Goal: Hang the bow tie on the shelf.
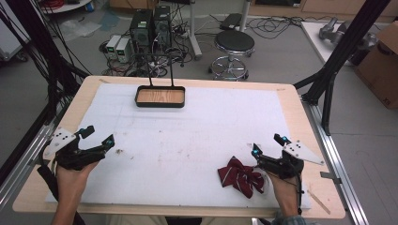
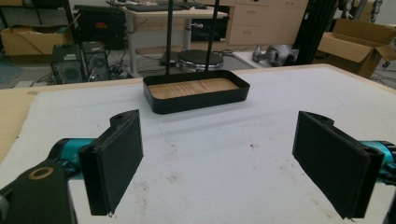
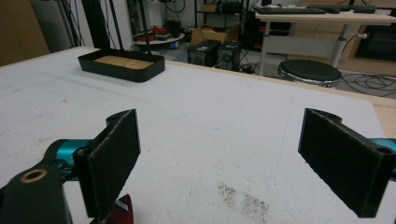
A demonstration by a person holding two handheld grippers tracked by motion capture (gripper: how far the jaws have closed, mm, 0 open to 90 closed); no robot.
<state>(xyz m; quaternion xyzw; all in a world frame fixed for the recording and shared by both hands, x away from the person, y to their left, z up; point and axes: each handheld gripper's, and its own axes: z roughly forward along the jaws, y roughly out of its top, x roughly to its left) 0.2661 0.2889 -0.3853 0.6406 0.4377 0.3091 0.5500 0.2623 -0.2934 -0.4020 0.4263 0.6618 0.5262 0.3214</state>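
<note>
Premises: a robotics or engineering laboratory — not a domestic or retail setting; evidence follows. Upper centre of the high view: computer towers (image 1: 150,29) standing on a bare grey floor (image 1: 277,51) amid loose cables (image 1: 274,22); a round black stool (image 1: 234,43) beside them; black metal framing (image 1: 345,44) at the right edge; cardboard boxes (image 1: 381,65) at the far right. The work table (image 1: 300,117) carries a stained white mat (image 1: 197,136); desks with keyboards (image 3: 289,9) occupy the top of the right gripper view — a working test bay.
</note>
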